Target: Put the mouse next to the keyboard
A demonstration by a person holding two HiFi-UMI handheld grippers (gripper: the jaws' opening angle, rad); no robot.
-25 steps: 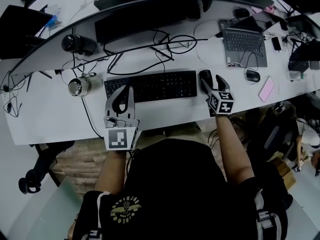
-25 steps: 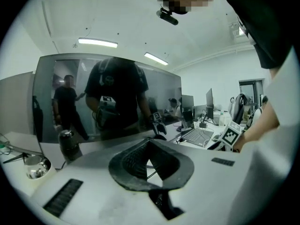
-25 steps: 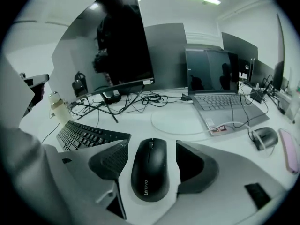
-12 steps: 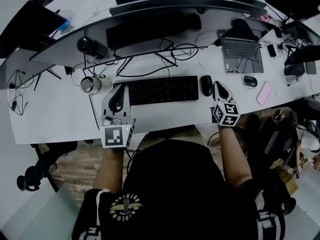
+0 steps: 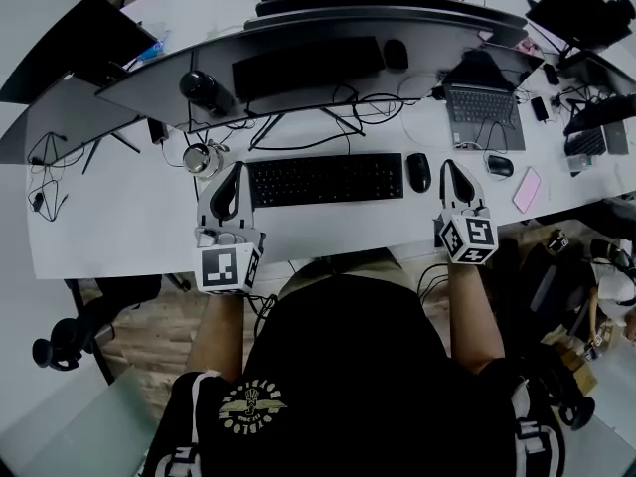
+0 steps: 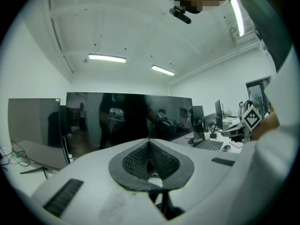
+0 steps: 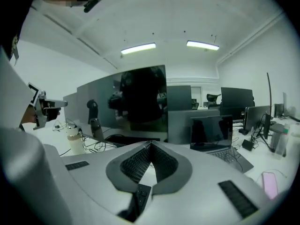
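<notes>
Now that the right gripper (image 5: 449, 168) has lifted off the desk (image 5: 119, 217) and drawn back toward the person, its jaws are pressed together with nothing between them; a second ago they stood open at the mouse (image 5: 418, 172); the left gripper (image 5: 238, 171), likewise closed and empty, has risen too; the black mouse lies alone just left of the right gripper's tips, close beside the right end of the keyboard (image 5: 325, 179), untouched; to my eye the placing is done, and only pulling the hands away remains.
</notes>
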